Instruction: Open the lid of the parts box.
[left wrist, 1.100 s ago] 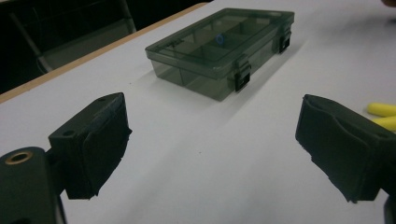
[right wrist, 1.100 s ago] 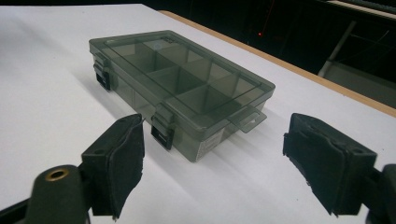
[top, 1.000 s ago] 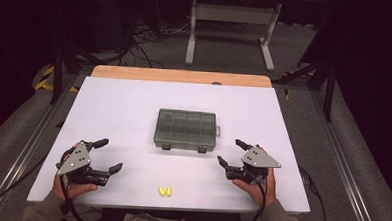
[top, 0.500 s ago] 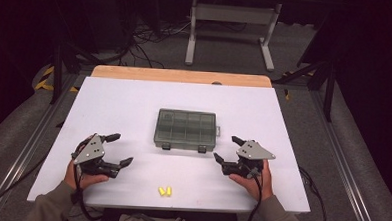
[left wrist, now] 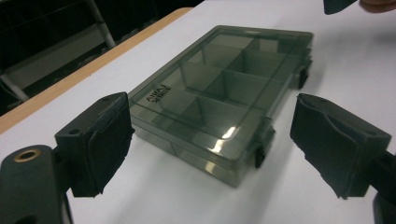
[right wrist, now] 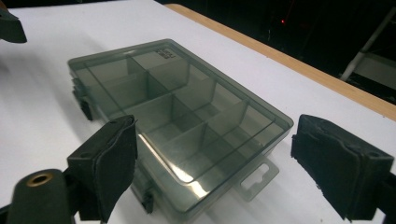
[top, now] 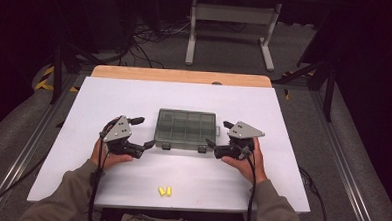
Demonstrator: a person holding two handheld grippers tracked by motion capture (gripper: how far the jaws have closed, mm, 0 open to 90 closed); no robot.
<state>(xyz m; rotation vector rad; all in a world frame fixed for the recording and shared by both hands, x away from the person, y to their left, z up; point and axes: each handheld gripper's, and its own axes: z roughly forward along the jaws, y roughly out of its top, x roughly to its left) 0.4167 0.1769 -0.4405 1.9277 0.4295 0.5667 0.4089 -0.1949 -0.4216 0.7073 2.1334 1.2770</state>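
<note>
Now that both hands have slid in from the table's near corners, the left gripper (top: 141, 134) and the right gripper (top: 218, 138) flank the closed smoky organiser box (top: 186, 129) lying at mid-table, so a two-sided approach looks underway. The right jaws have just been opening and the left easing slightly inward, yet both stand wide and empty, nothing between them. Forearms low, jaws levelled at the box's short ends; two yellow bits (top: 165, 190) wait by the near edge.

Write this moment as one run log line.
left gripper: open | right gripper: open | closed smoky clear plastic compartment box: between them, untouched | two small yellow pieces: near edge
</note>
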